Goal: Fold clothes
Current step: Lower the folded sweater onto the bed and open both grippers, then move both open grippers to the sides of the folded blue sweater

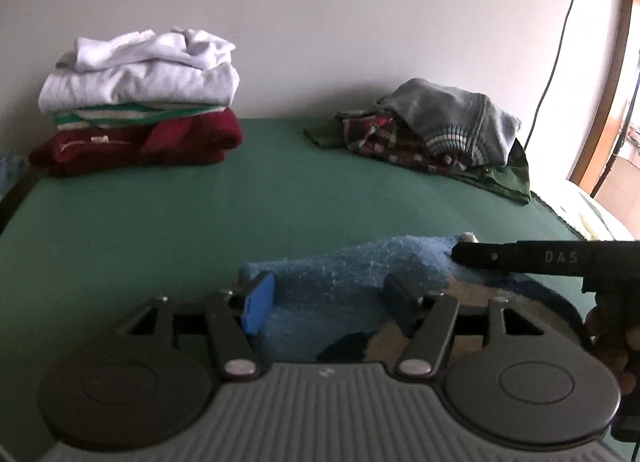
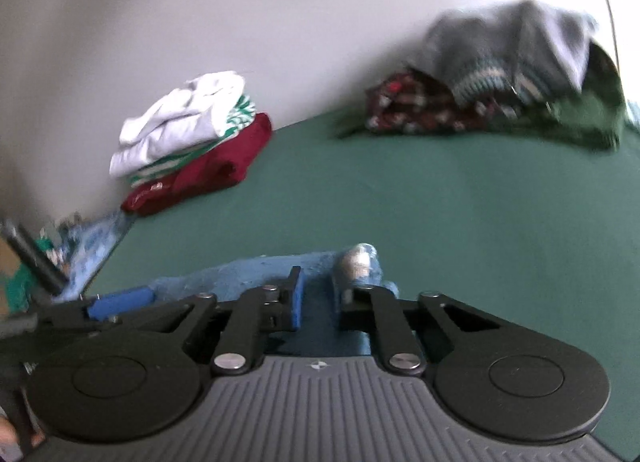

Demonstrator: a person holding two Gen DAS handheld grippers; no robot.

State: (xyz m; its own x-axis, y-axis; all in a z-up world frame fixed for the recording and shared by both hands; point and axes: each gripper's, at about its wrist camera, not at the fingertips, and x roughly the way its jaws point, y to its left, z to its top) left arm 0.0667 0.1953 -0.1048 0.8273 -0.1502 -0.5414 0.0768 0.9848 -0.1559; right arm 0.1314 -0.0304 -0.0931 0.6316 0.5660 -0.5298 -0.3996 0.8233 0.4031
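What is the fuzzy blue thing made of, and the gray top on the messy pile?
The blue towel looks like terry cloth: its surface is nubbly and looped, with a matte finish. The gray sweater on the unfolded pile looks like a soft knit, maybe cotton or wool; its striped cuff shows ribbing. The exact fibre cannot be told from here.

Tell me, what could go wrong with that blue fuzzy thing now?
1. The left gripper is open around the blue towel, so that end might slump while only the right gripper pinches it.
2. The folded stack has a rumpled white top that could slide off if bumped.
3. The unfolded pile sits near the green surface's edge.
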